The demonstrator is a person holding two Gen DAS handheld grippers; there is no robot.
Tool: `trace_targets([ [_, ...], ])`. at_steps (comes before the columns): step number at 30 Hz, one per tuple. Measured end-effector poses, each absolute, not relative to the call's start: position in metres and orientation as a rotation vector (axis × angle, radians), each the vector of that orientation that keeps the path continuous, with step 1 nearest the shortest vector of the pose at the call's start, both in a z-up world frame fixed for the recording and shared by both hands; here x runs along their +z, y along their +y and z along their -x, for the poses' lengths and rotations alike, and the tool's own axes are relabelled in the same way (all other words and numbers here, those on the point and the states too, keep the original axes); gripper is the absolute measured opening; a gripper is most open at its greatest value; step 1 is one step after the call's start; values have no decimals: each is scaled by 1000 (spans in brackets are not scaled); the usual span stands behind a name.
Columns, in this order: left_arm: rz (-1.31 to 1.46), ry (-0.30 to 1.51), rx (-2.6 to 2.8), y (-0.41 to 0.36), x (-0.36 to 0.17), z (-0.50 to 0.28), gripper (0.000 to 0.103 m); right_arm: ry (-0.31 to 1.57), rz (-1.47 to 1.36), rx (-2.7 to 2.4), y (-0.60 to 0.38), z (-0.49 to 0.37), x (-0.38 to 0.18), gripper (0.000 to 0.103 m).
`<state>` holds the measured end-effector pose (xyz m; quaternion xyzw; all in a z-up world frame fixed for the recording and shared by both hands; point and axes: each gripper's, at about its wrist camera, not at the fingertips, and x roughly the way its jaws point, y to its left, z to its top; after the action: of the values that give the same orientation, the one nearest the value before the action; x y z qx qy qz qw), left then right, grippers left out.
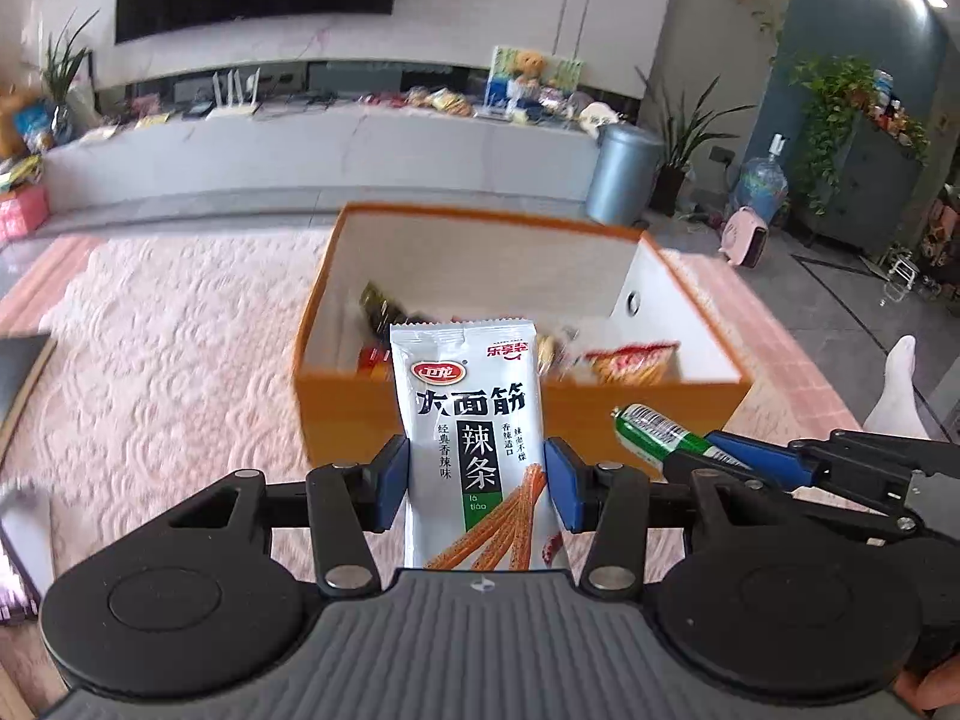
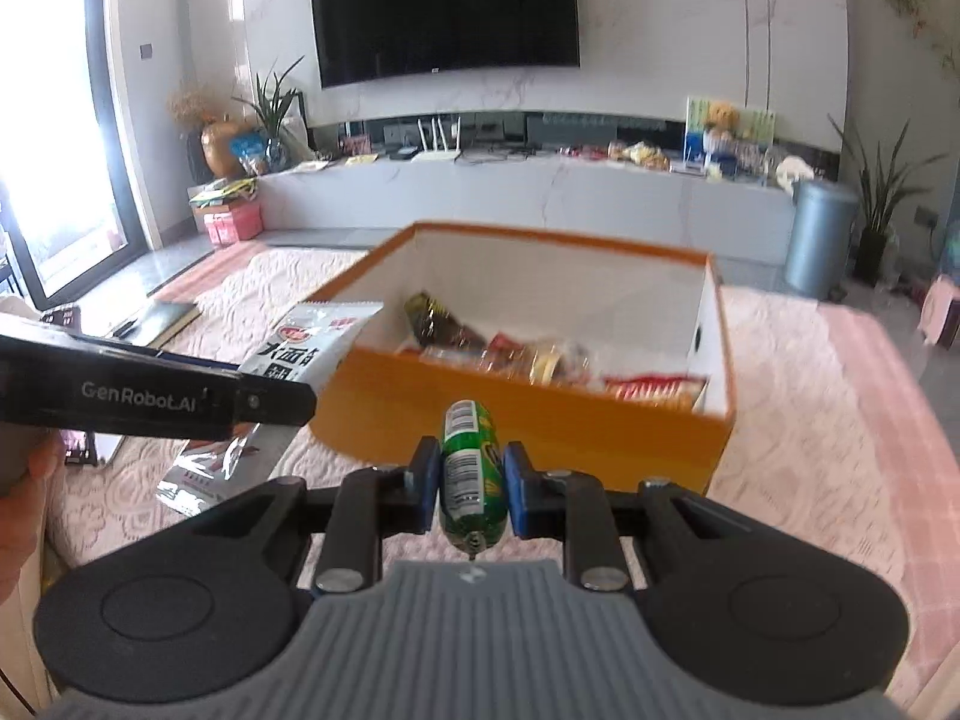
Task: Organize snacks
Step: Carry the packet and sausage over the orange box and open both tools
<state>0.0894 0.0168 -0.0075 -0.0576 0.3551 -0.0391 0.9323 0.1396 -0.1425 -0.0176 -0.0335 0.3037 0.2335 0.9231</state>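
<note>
Pink embossed quilt (image 2: 798, 396) with a raised floral texture covers the surface; marble-look wall, black TV (image 2: 444, 6) and long pale console behind. Orange cardboard box (image 2: 540, 420), rectangular with white inner walls, sits open on the quilt, with a round hole in its right wall. Inside, along the near wall: several crinkled snack packets (image 2: 528, 354), dark, red and yellow; labels blurred, count unclear. Near wall hides their lower parts.

Left gripper (image 1: 477, 483) clenched on a flat white foil pouch of spicy gluten strips (image 1: 465, 438), blue pads pressing both side edges; pouch upright, held in the air before the box's near wall, its bottom hidden behind the gripper body. Right gripper (image 2: 468, 489) clenched on a green plastic-cased sausage (image 2: 470, 474), cylindrical with a crimped metal end, also held short of the box's near wall.

Silvery packet (image 2: 198, 480) lies on the quilt left of the box, partly hidden; print unreadable. Dark notebook (image 2: 162, 318) near the quilt's left edge.
</note>
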Motion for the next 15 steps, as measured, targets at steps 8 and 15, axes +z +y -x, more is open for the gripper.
trace_targets([
  [8, 85, 700, -91, 8, 6, -127, 55, 565, 111, 434, -147, -168, 3, 20],
  [15, 62, 702, -99, 1, 6, -159, 55, 547, 163, 405, -144, -203, 7, 20],
])
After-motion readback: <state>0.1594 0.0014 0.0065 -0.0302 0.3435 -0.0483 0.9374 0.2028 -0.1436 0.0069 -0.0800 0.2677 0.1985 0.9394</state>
